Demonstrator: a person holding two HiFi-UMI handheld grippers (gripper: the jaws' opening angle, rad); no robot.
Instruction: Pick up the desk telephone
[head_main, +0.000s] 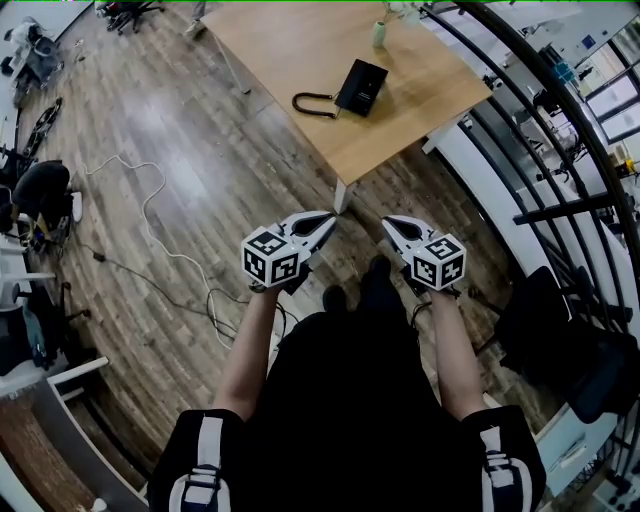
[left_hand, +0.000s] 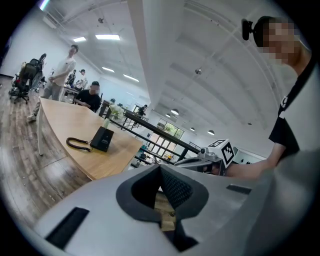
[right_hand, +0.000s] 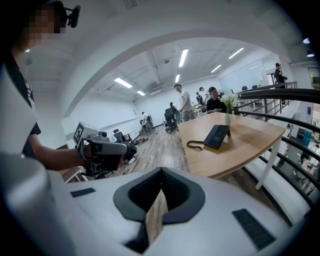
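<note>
The black desk telephone (head_main: 360, 87) lies on the far part of a wooden table (head_main: 400, 130), its coiled cord (head_main: 313, 106) trailing to the left. It also shows in the left gripper view as the telephone (left_hand: 102, 139) and in the right gripper view as the telephone (right_hand: 216, 136). My left gripper (head_main: 328, 219) and right gripper (head_main: 387, 221) hang side by side over the floor, short of the table's near corner and well away from the phone. Both are shut with nothing between their jaws.
A small vase (head_main: 380, 31) stands on the table behind the phone. A black metal railing (head_main: 540, 150) runs along the right. A white cable (head_main: 160, 215) loops over the wood floor at the left. People (left_hand: 90, 97) sit and stand at the table's far end.
</note>
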